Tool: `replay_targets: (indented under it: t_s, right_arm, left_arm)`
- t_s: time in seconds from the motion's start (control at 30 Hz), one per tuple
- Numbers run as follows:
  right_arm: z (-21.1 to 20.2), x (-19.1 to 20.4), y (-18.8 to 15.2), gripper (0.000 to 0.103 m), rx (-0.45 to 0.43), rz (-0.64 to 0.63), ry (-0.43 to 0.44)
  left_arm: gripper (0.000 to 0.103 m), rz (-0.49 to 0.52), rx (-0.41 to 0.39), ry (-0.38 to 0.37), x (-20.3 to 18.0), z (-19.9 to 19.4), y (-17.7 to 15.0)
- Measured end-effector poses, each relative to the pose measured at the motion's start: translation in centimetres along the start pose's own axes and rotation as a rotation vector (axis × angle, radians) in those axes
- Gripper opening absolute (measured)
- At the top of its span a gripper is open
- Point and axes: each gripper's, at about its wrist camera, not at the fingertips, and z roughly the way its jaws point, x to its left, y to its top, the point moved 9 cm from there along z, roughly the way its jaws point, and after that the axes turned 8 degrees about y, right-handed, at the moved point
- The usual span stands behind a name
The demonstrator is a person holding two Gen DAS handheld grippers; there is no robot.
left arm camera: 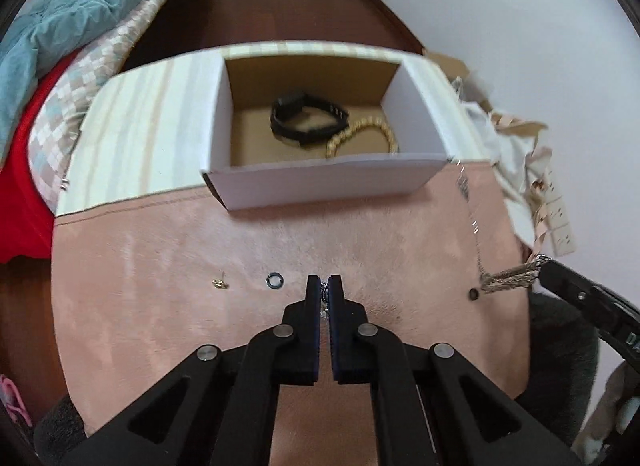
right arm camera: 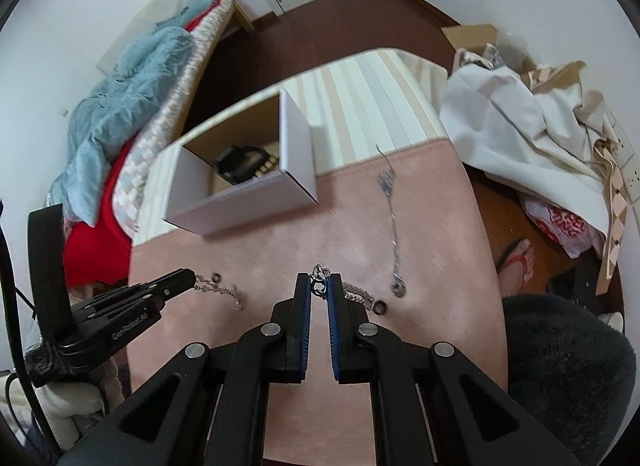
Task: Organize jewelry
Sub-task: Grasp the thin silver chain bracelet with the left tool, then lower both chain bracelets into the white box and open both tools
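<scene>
Two tongs, both clamped on chains just above the pink desk (left arm camera: 160, 326): left tongs (left arm camera: 324, 286) pinch a thin chain (right arm camera: 218, 288), right tongs (right arm camera: 319, 286) grip a chunky link bracelet (right arm camera: 354, 293). Risk: dangling ends could snag or drag the dark ring (right arm camera: 379, 308) lying beside them. A long necklace (right arm camera: 394, 225) lies further out; beyond it, the white box (left arm camera: 320, 181) already holds a watch (left arm camera: 304, 119) and beaded bracelet (left arm camera: 360, 135).
</scene>
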Motion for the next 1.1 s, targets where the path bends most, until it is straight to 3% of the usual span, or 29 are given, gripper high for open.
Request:
replay_targets:
  t_s: [0.33, 0.57, 0.83, 1.1]
  right_arm:
    - [-2.1, 2.7, 2.8, 0.008, -0.029, 0.017, 0.108]
    - [-3.2, 5.2, 6.4, 0.008, -0.064, -0.029, 0.145]
    - [-0.2, 9.6, 11.3, 0.008, -0.049, -0.112, 0.172]
    - [7.8, 10.8, 11.6, 0.008, 0.135, -0.084, 0.205]
  left_arm:
    - [0.001, -0.035, -0.107, -0.065, 0.4, -6.6, 3.3]
    - [0.001, -0.049, -0.178, -0.092, 0.8, -9.7, 7.7]
    - [0.001, -0.061, -0.153, -0.076, 2.2, -7.1, 12.2]
    - [0.001, -0.095, -0.038, -0.060, 4.1, -1.4, 12.8]
